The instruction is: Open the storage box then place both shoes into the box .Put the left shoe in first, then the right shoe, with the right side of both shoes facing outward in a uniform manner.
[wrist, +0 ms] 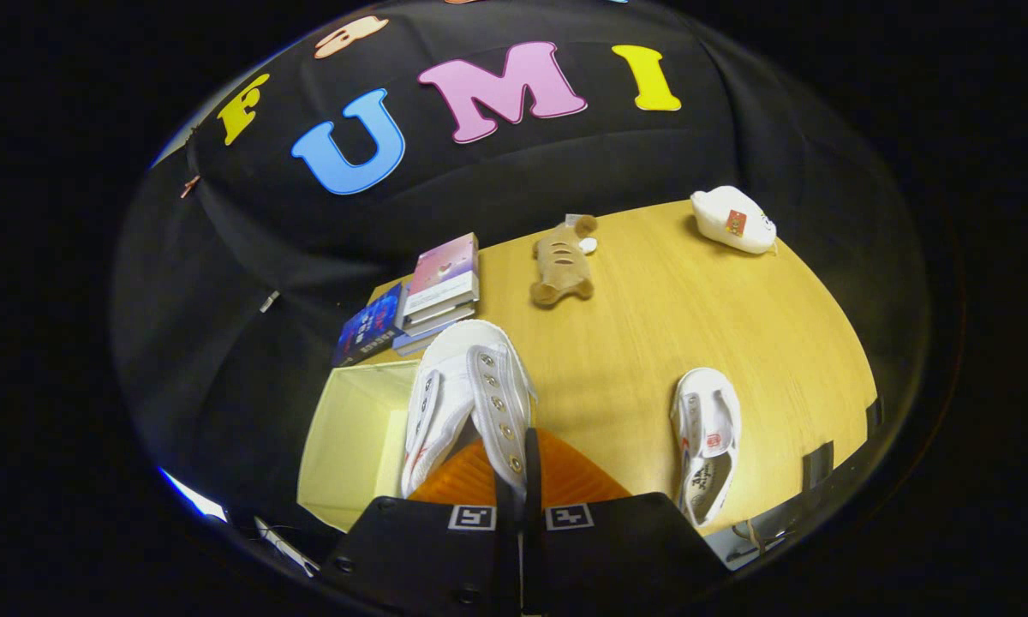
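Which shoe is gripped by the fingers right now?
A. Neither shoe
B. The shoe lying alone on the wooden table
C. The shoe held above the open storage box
C: the fingers pinch the side wall of a white shoe above the open storage box; the other shoe lies on the table.

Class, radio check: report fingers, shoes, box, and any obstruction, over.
Fingers shut on white shoe, above the open storage box. Second shoe lies on table. Books just beyond box; nothing blocking.

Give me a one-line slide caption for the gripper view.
Tool pinching one white shoe over the open storage box, second shoe waiting on the wooden table.
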`<state>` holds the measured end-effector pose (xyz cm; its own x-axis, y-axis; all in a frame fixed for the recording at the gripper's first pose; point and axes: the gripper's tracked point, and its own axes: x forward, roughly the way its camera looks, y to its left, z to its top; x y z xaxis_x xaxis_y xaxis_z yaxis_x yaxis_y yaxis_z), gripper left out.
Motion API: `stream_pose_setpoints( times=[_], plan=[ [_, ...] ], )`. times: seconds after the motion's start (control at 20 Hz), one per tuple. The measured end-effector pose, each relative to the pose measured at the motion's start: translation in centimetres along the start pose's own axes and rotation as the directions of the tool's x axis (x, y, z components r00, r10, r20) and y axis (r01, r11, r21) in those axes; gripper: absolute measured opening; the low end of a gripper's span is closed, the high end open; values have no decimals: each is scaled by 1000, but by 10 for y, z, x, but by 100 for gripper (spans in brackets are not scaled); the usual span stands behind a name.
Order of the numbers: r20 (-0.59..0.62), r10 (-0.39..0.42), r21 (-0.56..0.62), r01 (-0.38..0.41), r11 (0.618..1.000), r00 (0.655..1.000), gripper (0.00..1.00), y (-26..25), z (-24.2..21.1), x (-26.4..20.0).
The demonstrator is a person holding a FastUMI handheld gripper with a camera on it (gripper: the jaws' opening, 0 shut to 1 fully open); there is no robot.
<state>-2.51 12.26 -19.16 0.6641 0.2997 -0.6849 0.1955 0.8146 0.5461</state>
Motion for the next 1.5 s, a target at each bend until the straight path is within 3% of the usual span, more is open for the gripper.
stream_pose_setpoints(
  times=[0.2, 0.3, 0.9, 1.0, 1.1, 1.15, 1.25, 1.35, 1.5],
  plan=[
    [-108, 96, 86, -87, 992, 990, 6, 76, -17, 14],
    [-140, 103, 90, -90, 992, 985, 6, 103, -27, 29],
    [-301, -92, 165, 147, 975, 949, 6, 161, -103, 124],
    [-302, -104, 161, 158, 974, 948, 6, 160, -110, 132],
    [-338, -59, 165, 121, 979, 939, 7, 168, -123, 142],
    [-375, 19, 199, 61, 978, 927, 12, 183, -131, 142],
    [-403, 117, 240, -18, 971, 908, 47, 204, -138, 136],
    [-386, 157, 203, -82, 976, 909, 81, 213, -131, 129],
    [-359, 177, 102, -150, 983, 916, 85, 217, -120, 112]
  ],
)
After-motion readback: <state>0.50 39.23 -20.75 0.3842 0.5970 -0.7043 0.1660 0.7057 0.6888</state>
